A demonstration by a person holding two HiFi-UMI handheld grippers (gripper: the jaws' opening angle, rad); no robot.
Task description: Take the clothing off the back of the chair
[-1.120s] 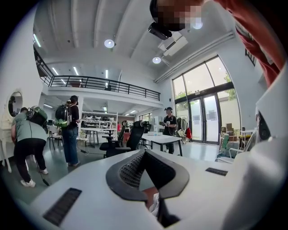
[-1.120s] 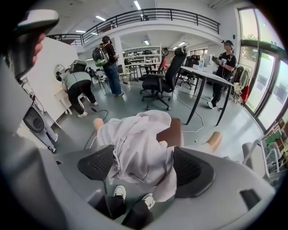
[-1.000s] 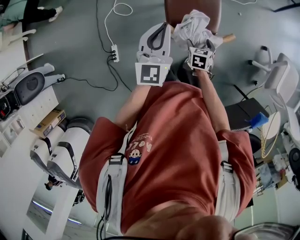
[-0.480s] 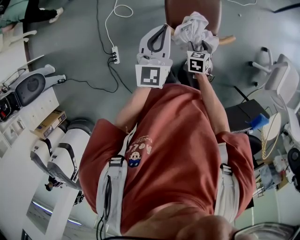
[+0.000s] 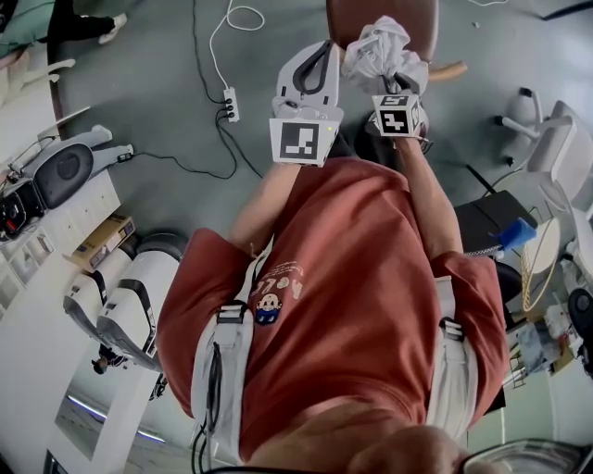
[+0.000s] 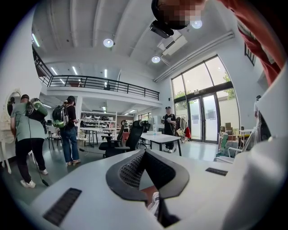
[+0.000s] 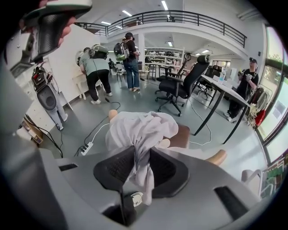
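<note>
Pale grey crumpled cloth garment (image 5: 380,51) bunched on the back of a brown padded chair (image 5: 422,18), pinched by the right gripper (image 5: 387,85).

From the right gripper view, a fold of the garment (image 7: 139,130) hangs down between the right gripper's (image 7: 141,158) black jaws, which have just been closing and now press on the cloth. The rest is heaped over the chair (image 7: 182,137) top. The left gripper (image 5: 320,57) is just beside the garment, apart from it. Its jaws are together on nothing (image 6: 144,155). A white power strip (image 5: 227,104) lies on the grey floor nearby.
</note>
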